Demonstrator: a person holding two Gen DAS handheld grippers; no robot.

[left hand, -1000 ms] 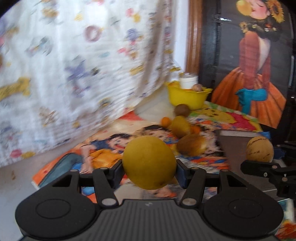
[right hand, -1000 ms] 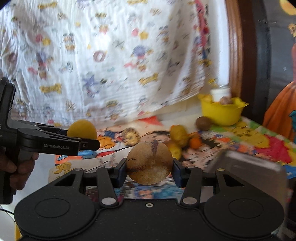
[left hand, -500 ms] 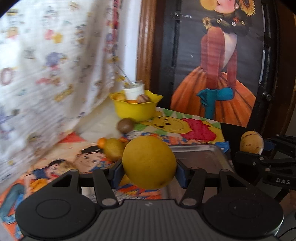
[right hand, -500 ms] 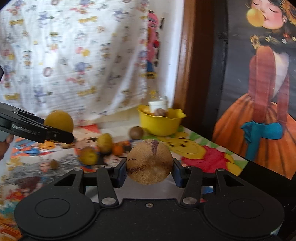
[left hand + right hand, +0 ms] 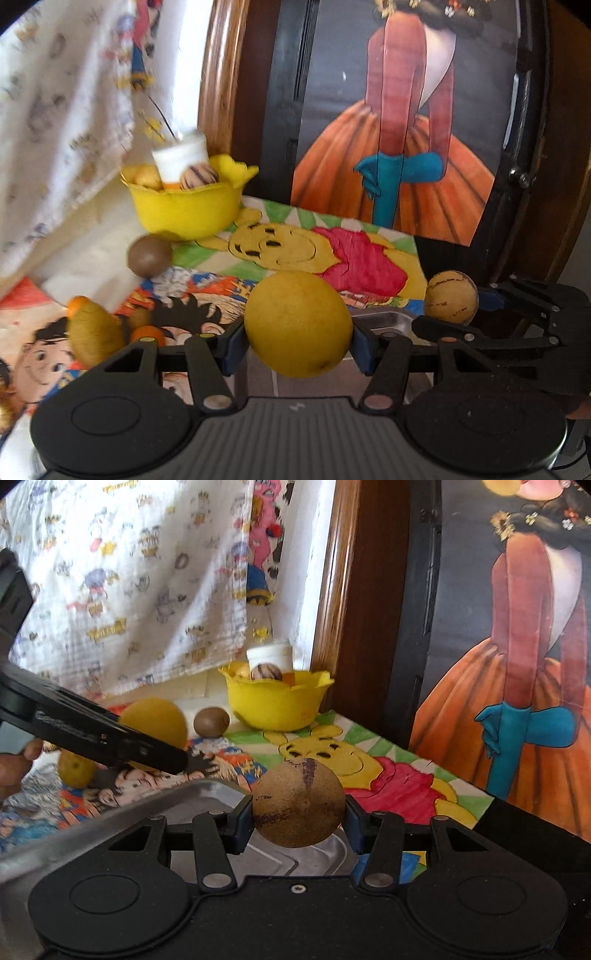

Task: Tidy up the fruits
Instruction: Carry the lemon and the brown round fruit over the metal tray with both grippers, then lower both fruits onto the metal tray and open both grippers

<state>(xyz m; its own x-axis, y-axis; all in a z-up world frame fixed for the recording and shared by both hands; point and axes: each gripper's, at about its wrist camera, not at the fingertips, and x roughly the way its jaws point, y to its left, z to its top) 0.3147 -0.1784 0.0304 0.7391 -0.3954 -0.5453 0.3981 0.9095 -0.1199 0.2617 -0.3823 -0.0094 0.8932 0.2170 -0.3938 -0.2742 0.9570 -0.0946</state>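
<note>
My left gripper is shut on a large yellow round fruit, held above the near edge of a steel tray. My right gripper is shut on a brown speckled round fruit above the steel tray. That brown fruit also shows in the left wrist view, and the yellow fruit in the right wrist view. A yellow bowl at the back holds several fruits and a white cup. Loose fruits lie on the cartoon mat: a brown one, a yellow-green one and small orange ones.
A patterned white cloth hangs at the back left. A wooden frame and a dark panel with a painted woman in an orange dress stand at the back right. The cartoon mat covers the table.
Both grippers have swung right and moved forward with their fruits. The yellow bowl and the painted panel are closer now, and the steel tray lies under both grippers.
</note>
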